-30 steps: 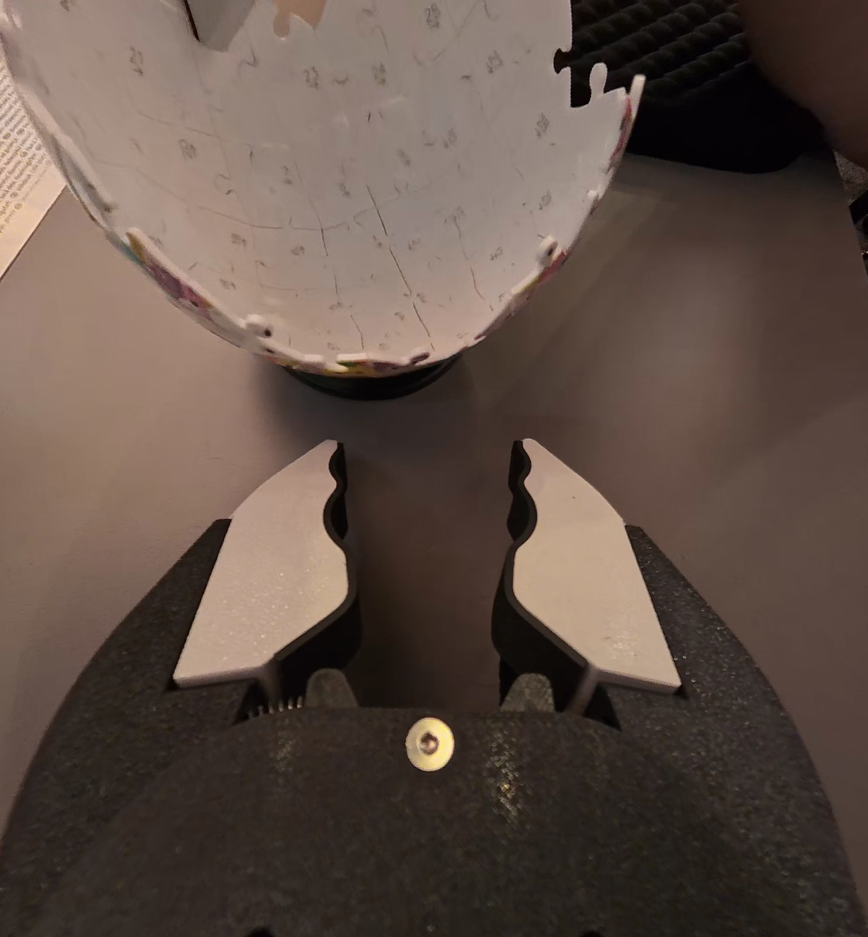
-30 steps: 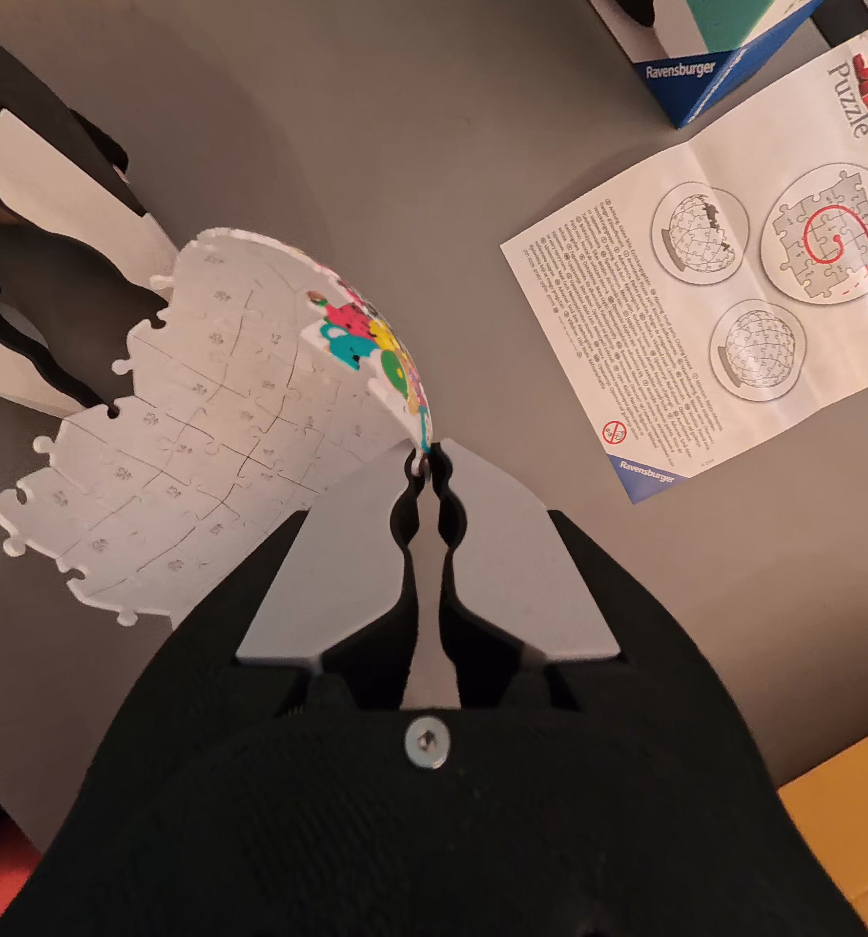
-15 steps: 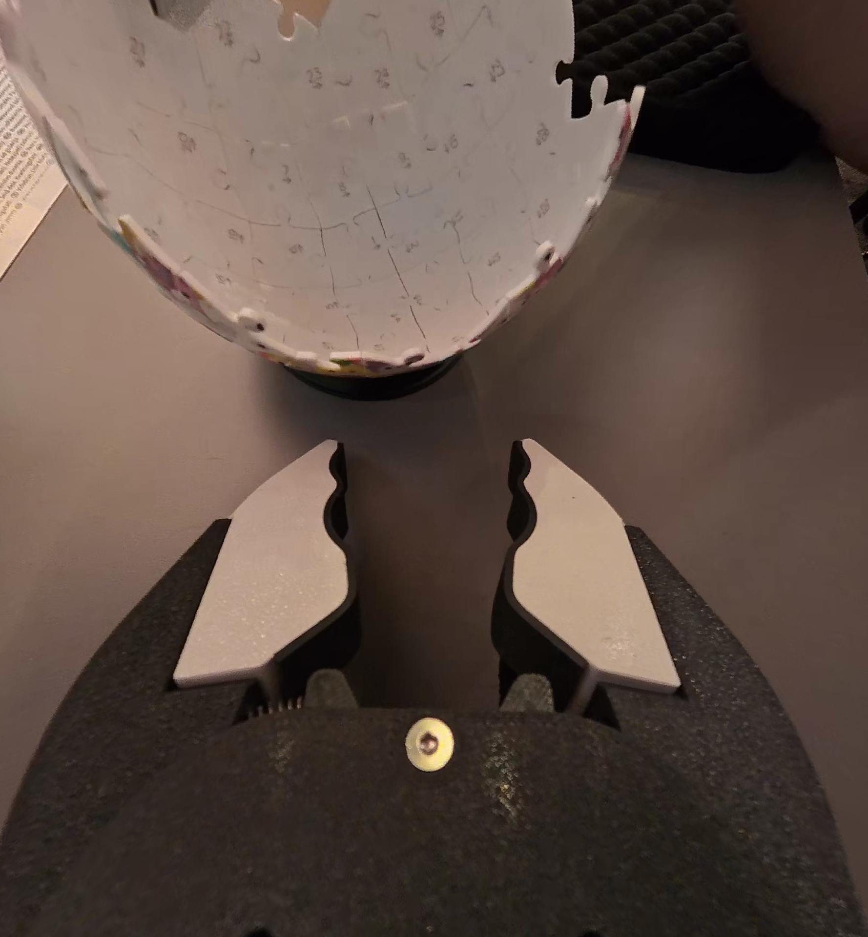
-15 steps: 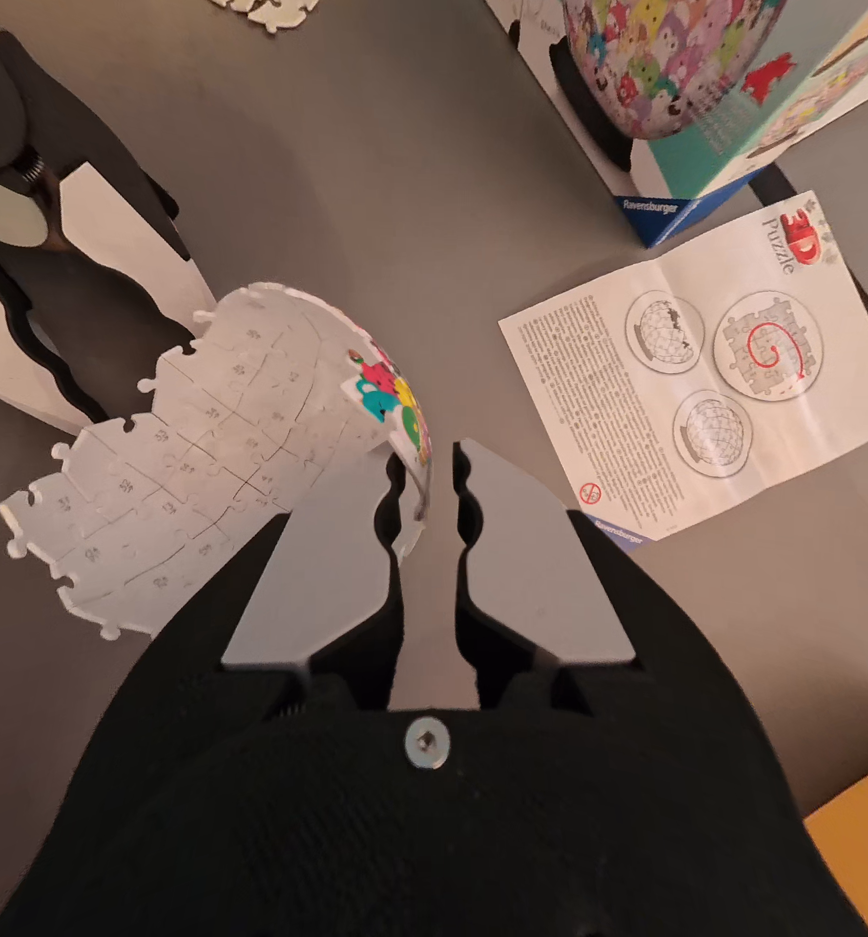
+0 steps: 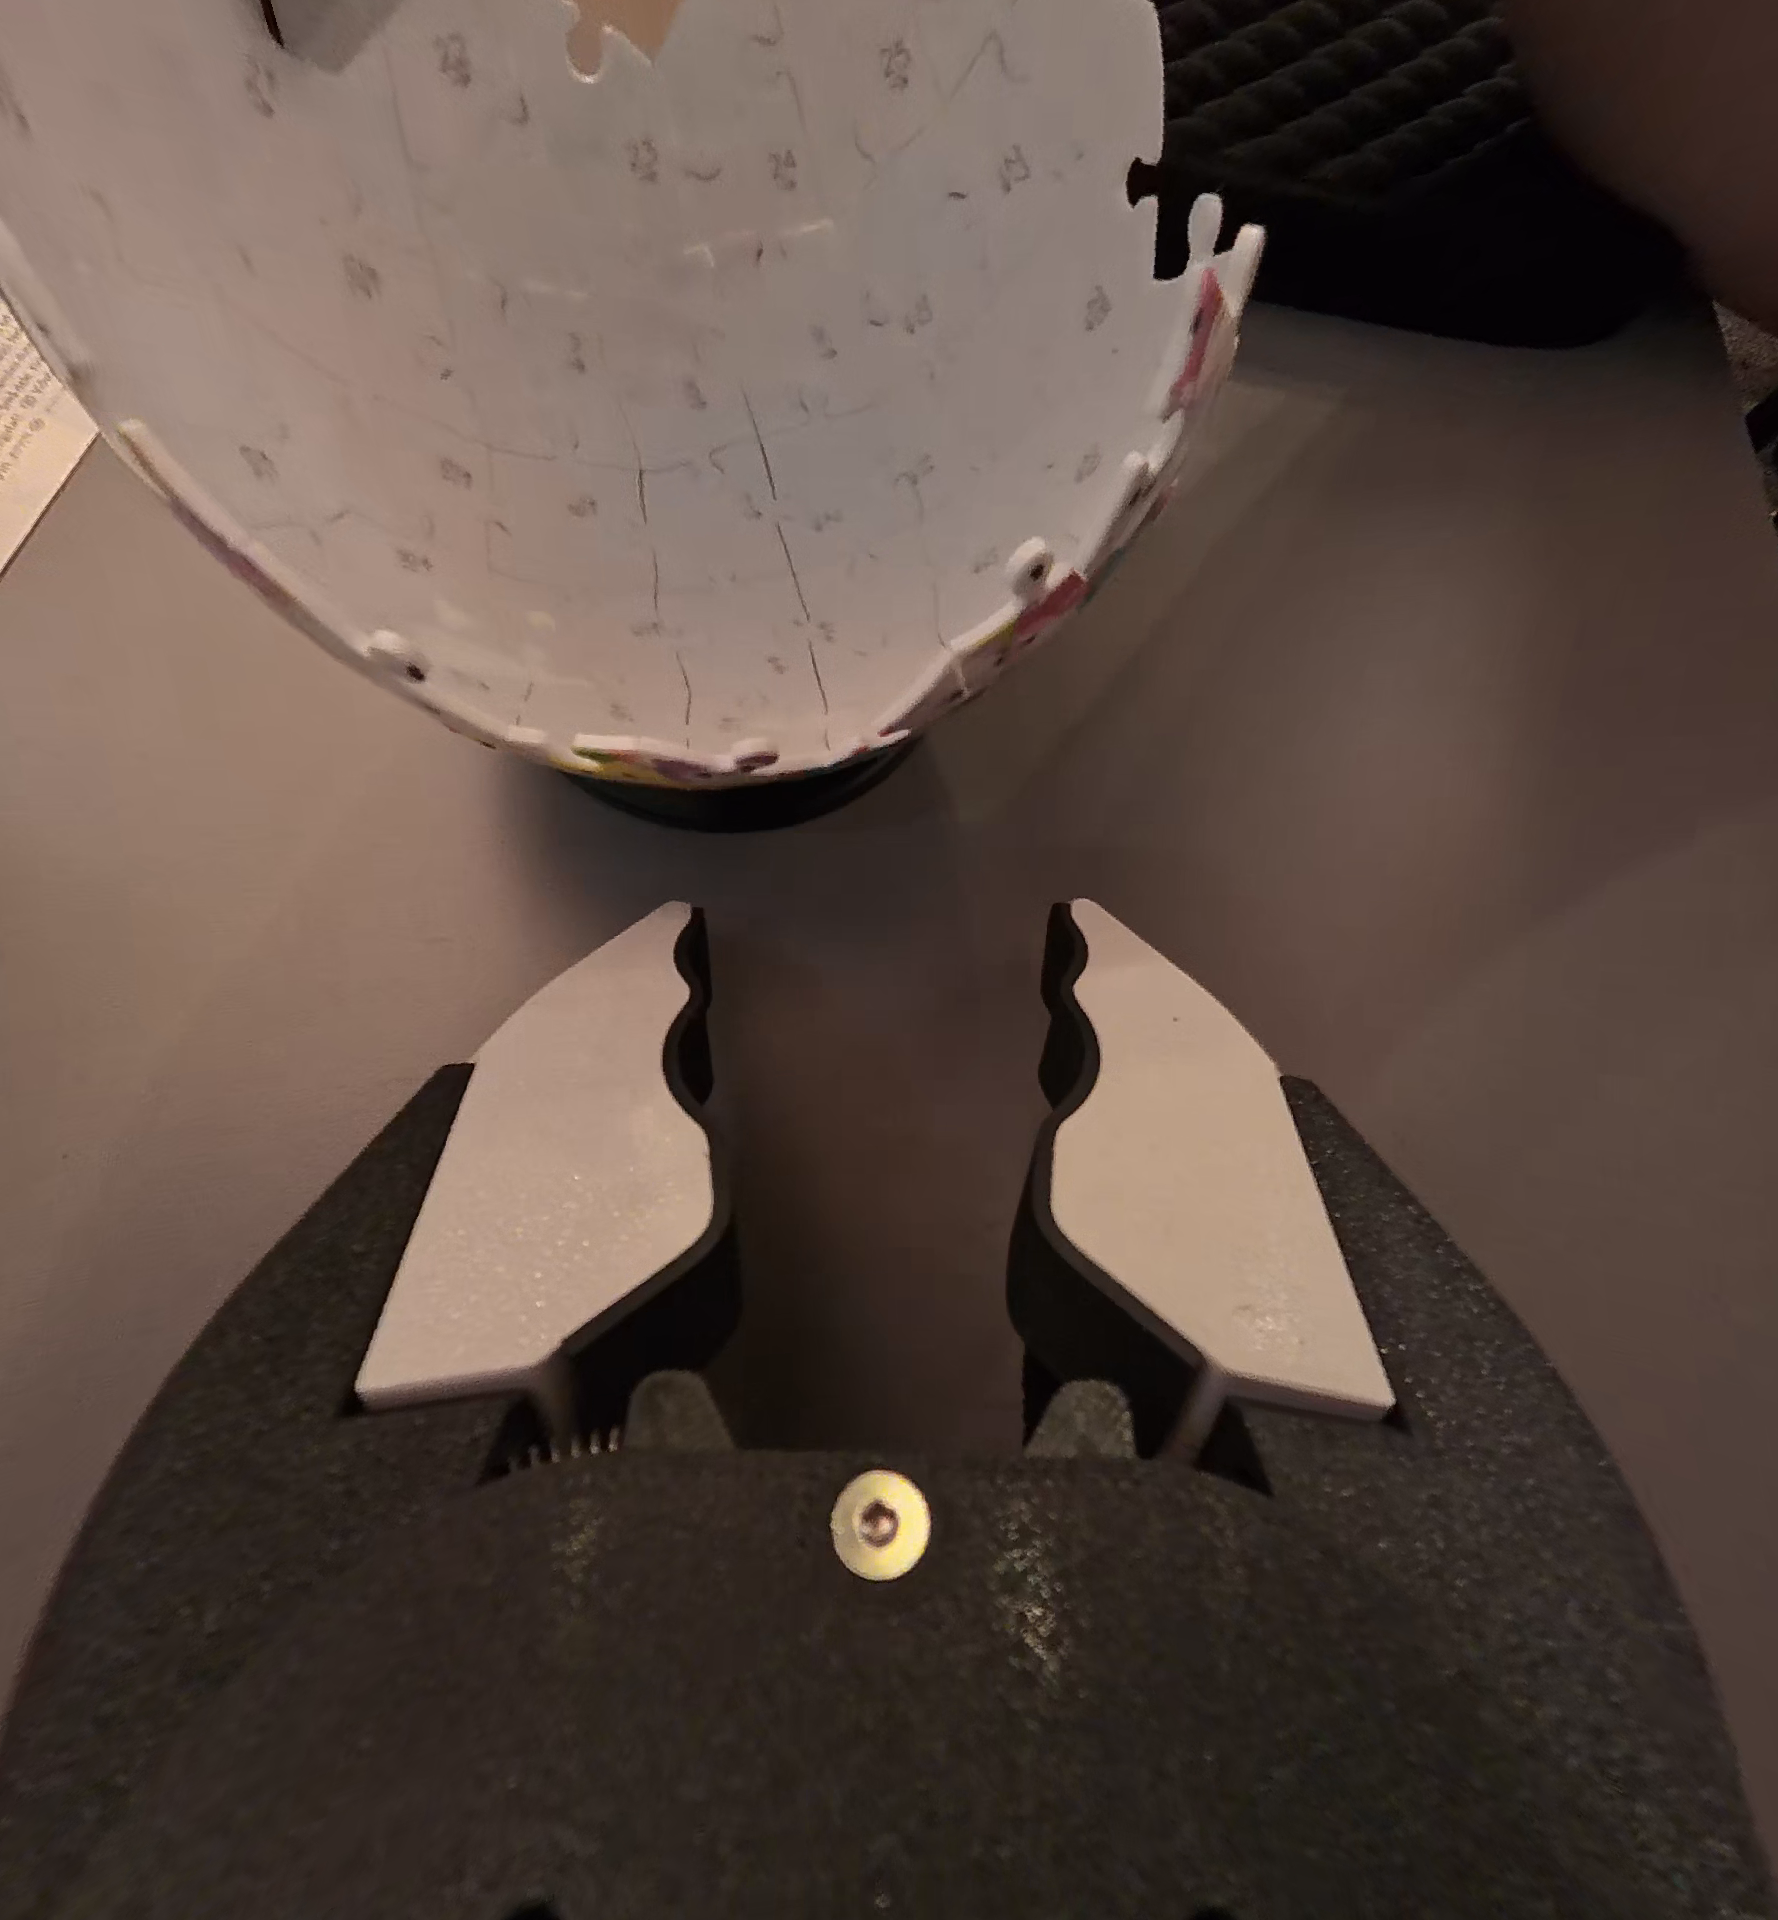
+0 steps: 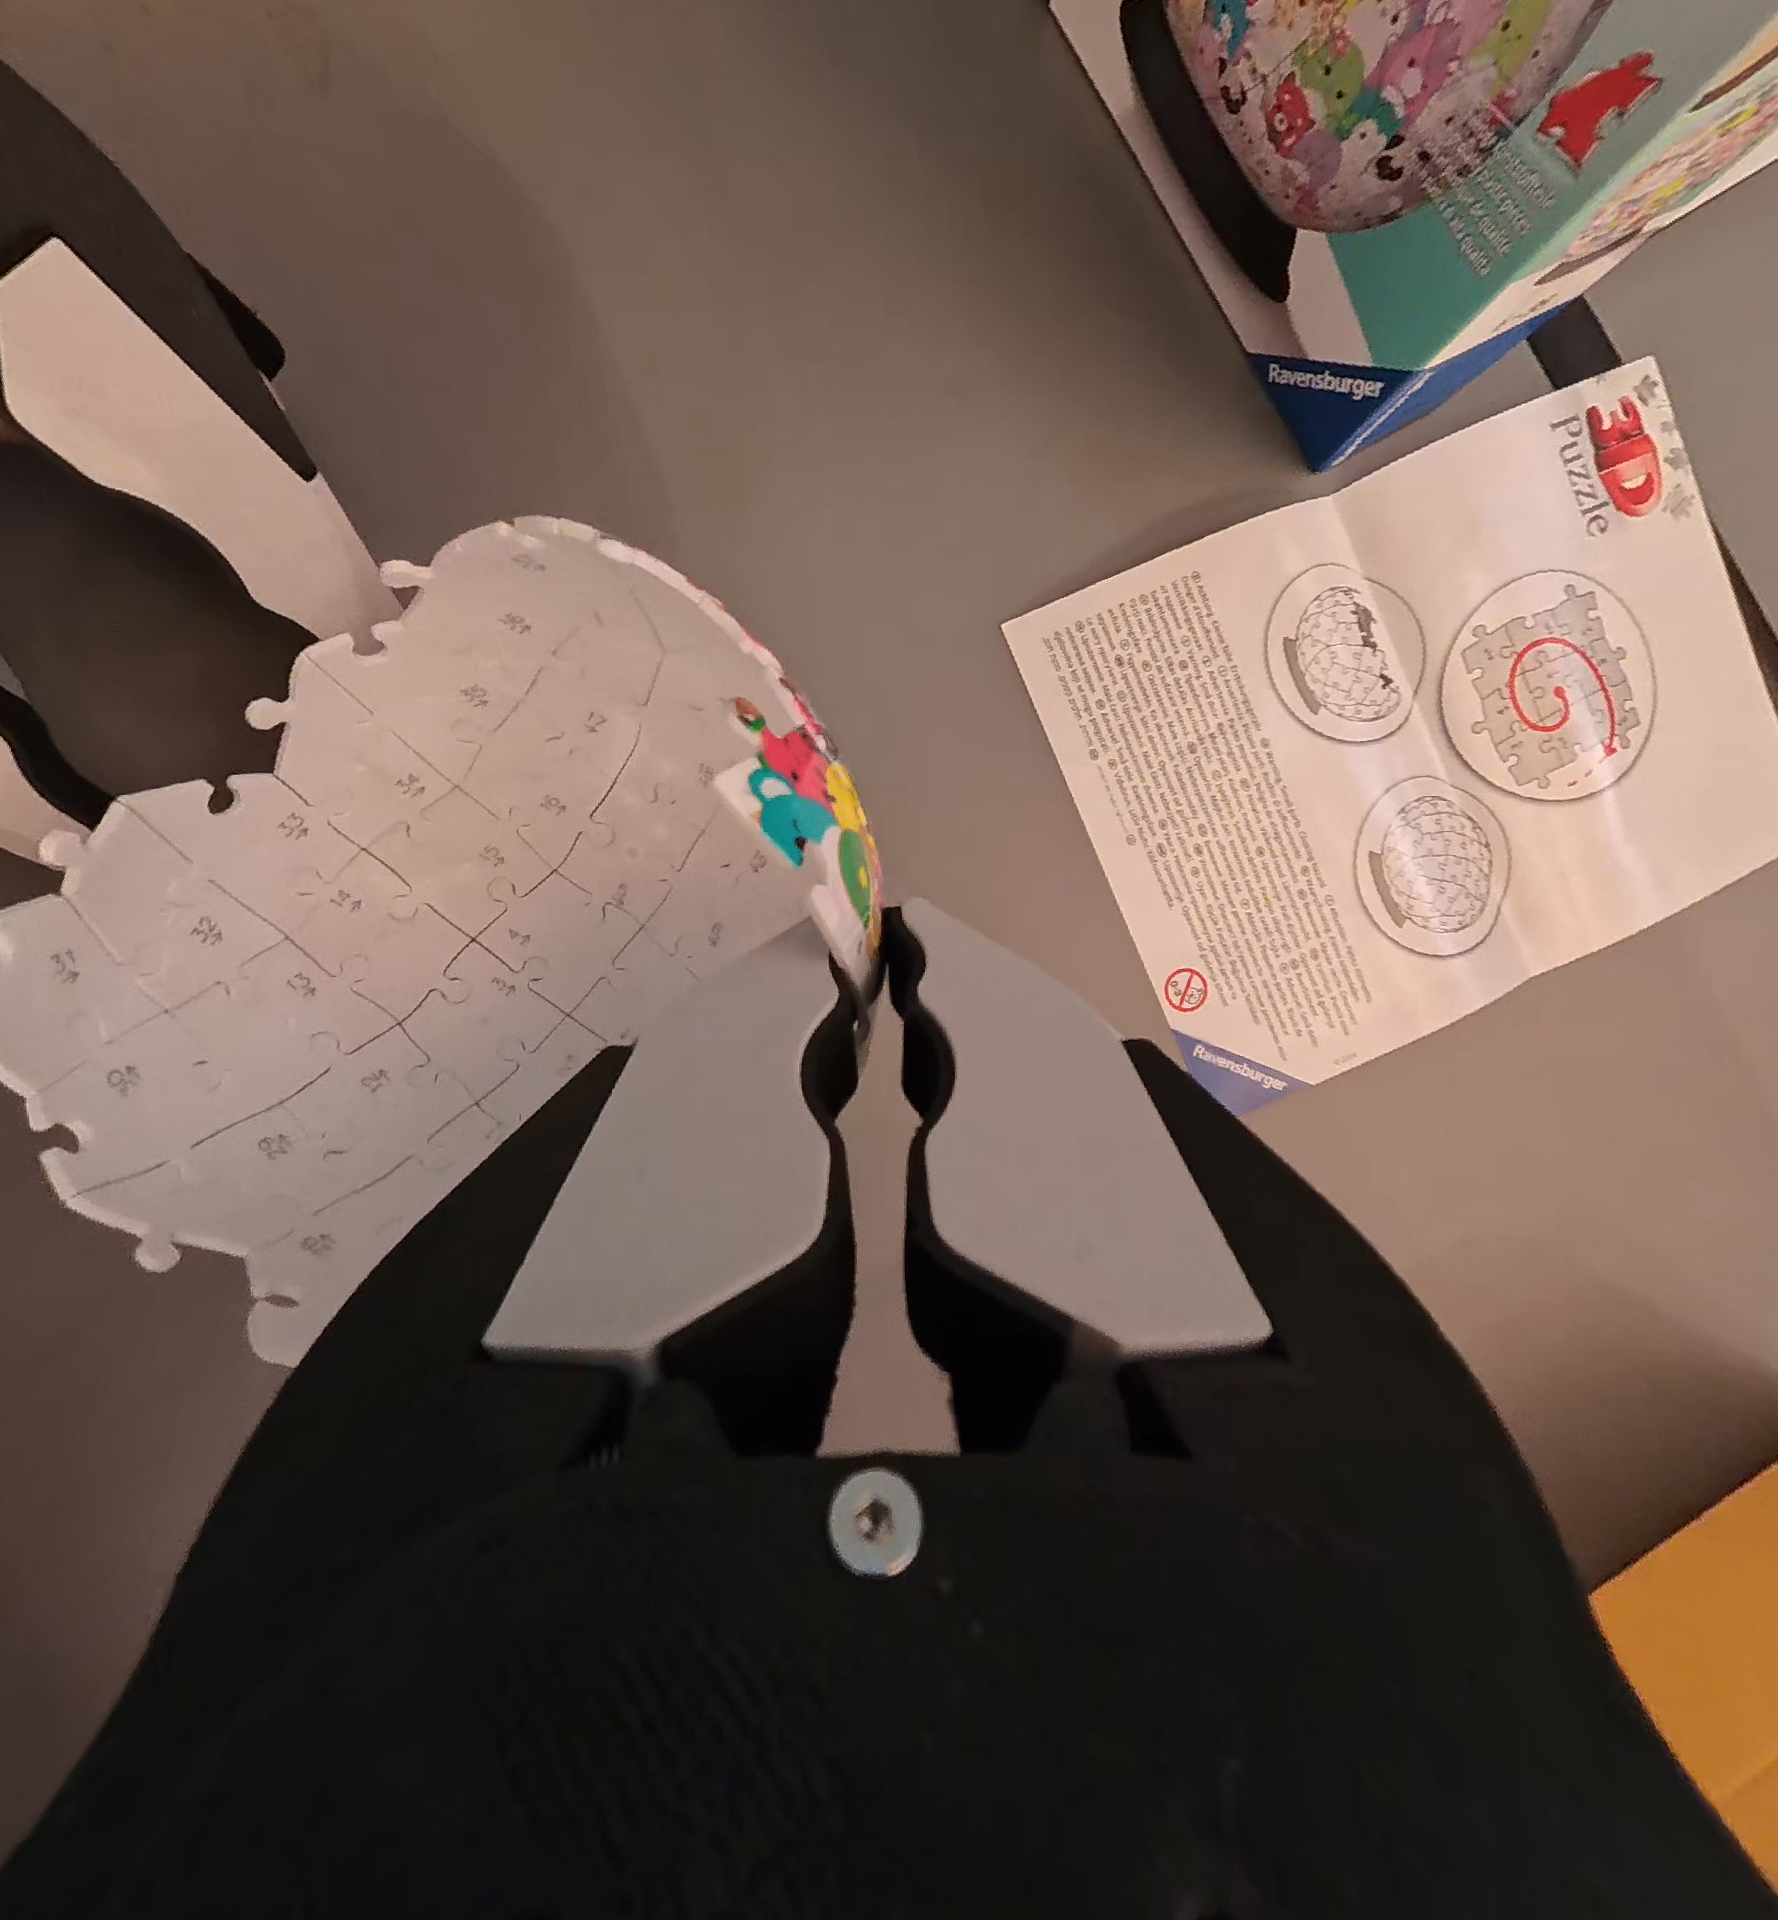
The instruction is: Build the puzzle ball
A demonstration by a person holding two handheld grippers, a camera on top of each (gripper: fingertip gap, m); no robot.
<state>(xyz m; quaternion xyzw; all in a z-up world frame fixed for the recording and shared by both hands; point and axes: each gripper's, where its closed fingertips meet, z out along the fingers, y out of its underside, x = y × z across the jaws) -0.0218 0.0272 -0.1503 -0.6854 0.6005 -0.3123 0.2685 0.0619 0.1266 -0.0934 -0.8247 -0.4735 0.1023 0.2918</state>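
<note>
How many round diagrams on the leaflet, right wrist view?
3 on the leaflet: the large diagram at image right, the middle diagram left of it, the lower diagram beneath both. The leaflet's underside is hidden.

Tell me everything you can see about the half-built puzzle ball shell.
The puzzle ball shell is a curved bowl of interlocked plastic-looking pieces, plain white with small printed marks inside and colourful cartoon print outside. Its rim is jagged with tabs and notches. It sits tilted on a black ring stand on the grey table. The right claw is shut on its rim; the left claw is open, apart.
</note>
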